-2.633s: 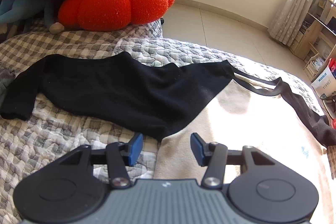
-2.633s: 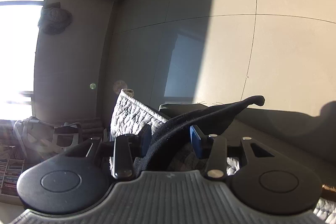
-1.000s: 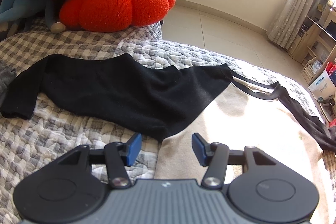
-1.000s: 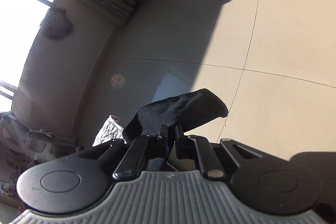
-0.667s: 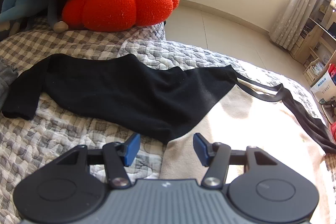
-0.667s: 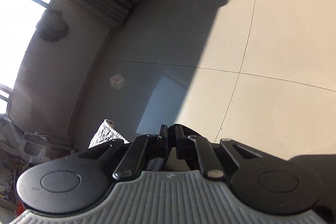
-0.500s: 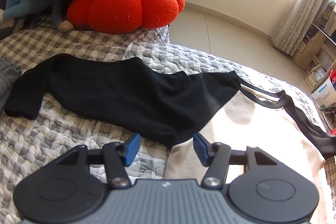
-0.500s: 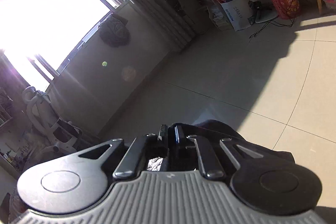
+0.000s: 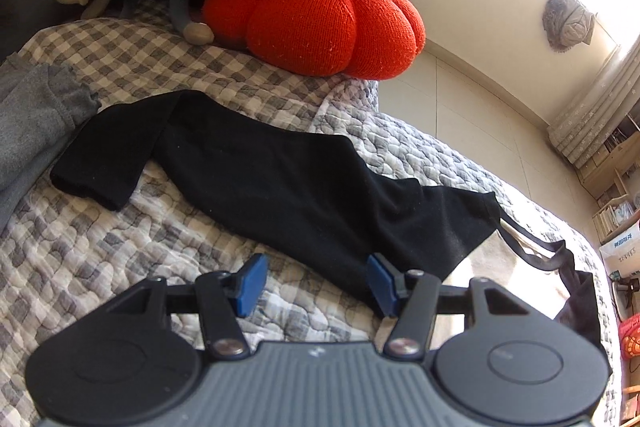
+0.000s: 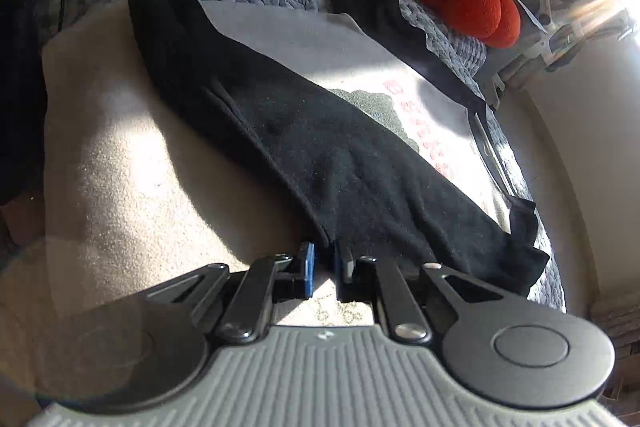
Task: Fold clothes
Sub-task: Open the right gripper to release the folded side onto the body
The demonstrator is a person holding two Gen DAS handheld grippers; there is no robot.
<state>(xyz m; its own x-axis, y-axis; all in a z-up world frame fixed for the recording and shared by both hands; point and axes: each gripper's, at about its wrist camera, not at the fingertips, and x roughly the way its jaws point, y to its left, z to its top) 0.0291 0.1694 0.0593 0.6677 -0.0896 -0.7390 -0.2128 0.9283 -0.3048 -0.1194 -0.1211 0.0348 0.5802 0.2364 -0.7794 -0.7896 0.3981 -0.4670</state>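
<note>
Right wrist: unreadable red lettering (image 10: 424, 131)

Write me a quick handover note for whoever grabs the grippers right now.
Left gripper: open, empty, hovering over the quilt at the lower edge of the outstretched black sleeve.
Right gripper: nearly closed, tips pinching the edge of the folded-in black sleeve.
Things: the cream sweatshirt body lies flat on the quilt. A grey garment waits at the far left.
Done: one sleeve is laid across the body.
Left: release that sleeve, fold in the outstretched one, then fold the body.
</note>
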